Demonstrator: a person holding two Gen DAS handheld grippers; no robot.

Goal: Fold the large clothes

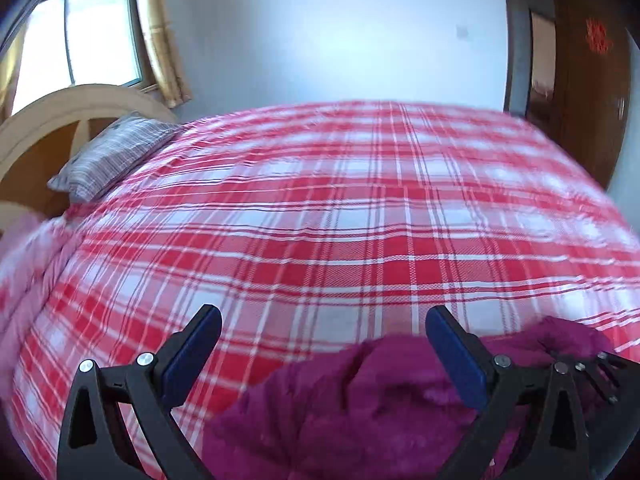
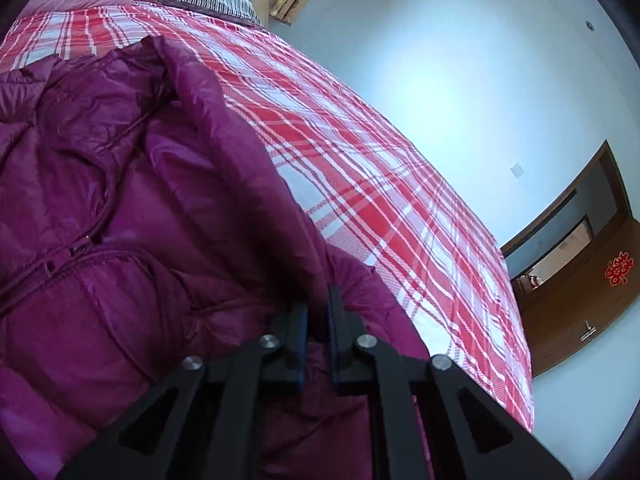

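Pinching a fold of the purple padded jacket (image 2: 132, 200), our right gripper (image 2: 318, 316) has its jaws nearly together on the fabric; our left gripper (image 1: 324, 332) stands wide and empty above the jacket's edge on the red checked bedspread (image 1: 320, 208)

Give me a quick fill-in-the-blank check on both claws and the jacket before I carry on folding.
1. The right claw is shut on an edge of the ____ jacket.
2. The left claw is ____, with nothing between its fingers.
3. The jacket lies on a red and white ____ bedsheet.
4. The striped pillow sits at the ____ of the bed.

Missing words: purple; open; plaid; head
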